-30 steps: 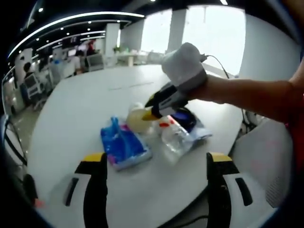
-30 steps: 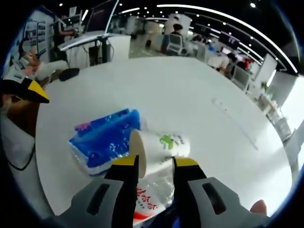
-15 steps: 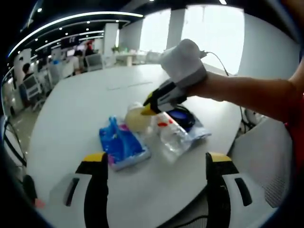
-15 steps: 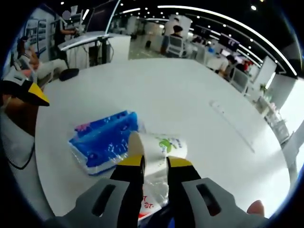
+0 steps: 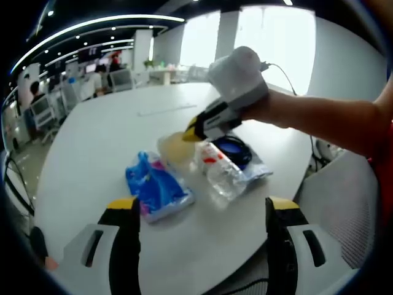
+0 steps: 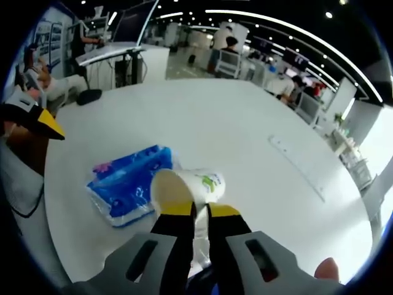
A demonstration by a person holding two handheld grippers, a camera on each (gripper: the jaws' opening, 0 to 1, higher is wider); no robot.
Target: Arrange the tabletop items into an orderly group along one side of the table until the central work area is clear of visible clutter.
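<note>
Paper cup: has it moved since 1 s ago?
Yes. In the left gripper view the paper cup, pinched at its rim by the right gripper, has lifted and tipped mouth-up, away from the blue tissue pack, which stays put on the table.

left hand-held gripper [image 5: 199,212]: black jaws, yellow tips | right hand-held gripper [image 6: 195,210]: grey body, black jaws, yellow tips

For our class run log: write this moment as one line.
right tongs: shut on paper cup rim | left tongs: open | blue tissue pack: on table
</note>
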